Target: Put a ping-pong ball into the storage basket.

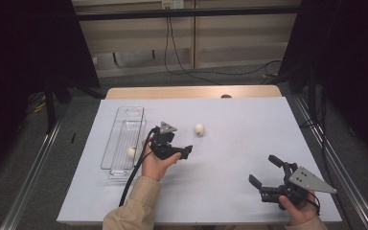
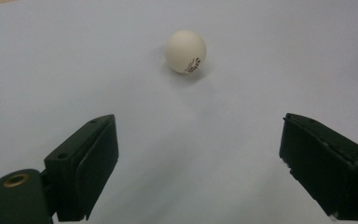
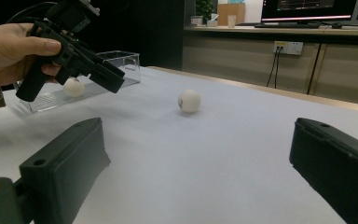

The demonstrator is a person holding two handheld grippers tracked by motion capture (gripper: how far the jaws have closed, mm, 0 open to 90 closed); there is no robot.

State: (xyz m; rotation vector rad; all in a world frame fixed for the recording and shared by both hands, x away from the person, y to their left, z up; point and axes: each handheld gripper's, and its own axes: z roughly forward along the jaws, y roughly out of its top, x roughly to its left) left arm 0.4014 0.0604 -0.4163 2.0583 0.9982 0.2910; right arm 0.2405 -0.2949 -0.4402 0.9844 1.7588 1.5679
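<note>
At the left of the white table sheet (image 1: 249, 124) lies a clear plastic box (image 1: 124, 139), long and narrow, with one white ball (image 1: 131, 152) inside it near its near end; just right of the box the left gripper (image 1: 182, 152) is held above the sheet, its jaws spread and empty, aimed at a second white ball (image 1: 199, 129) lying loose on the sheet a little beyond it; well to the right, near the table's front edge, the right gripper (image 1: 264, 171) is also spread wide and grasps nothing.
</note>
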